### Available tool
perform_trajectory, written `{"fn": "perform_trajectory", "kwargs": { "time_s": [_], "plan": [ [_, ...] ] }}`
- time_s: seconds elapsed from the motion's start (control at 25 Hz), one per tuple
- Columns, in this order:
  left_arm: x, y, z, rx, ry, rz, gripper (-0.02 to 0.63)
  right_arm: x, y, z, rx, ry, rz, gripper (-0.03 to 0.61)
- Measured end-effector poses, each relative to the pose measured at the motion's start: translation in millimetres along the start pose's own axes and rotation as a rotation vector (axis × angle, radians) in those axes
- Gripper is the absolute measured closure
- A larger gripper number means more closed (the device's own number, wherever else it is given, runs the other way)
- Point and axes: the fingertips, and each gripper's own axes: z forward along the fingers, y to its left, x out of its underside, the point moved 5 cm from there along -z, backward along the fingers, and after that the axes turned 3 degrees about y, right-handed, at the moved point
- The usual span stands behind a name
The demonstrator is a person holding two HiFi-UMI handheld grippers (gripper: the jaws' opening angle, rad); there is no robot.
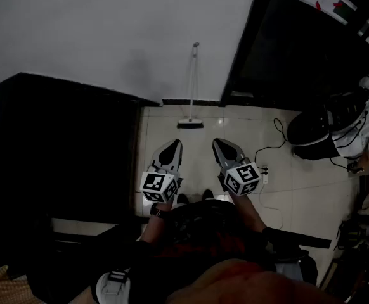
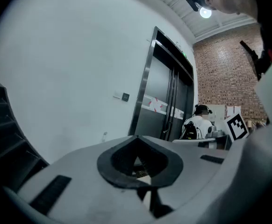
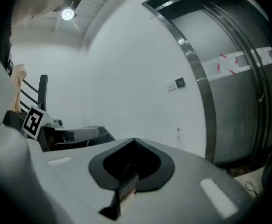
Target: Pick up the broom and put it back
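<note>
Torso (image 1: 203,246) at bottom centre. Just beyond, mid-frame: left tongs (image 1: 170,148) and right tongs (image 1: 224,147) side by side, both clenched, nothing between the jaws. Tiled floor (image 1: 197,170) lies ahead of them. Broom (image 1: 191,123) at upper centre, upright, head on floor, handle leaning on wall (image 1: 108,37), well apart from both tongs. Judged step: approach before pickup, or already returned; cannot tell which. If pickup: step closer, release one pair, close it on the handle.
</note>
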Motion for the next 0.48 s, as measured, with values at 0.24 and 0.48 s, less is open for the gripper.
{"fn": "perform_trajectory", "kwargs": {
  "time_s": [0.24,0.48],
  "plan": [
    [3,7,-13,0.023,-0.013,-0.008,0.611,8,21,9,0.005,0.005,-0.011,0.578],
    [11,16,-20,0.057,-0.017,-0.042,0.611,23,41,19,0.020,0.017,0.020,0.578]
  ]
}}
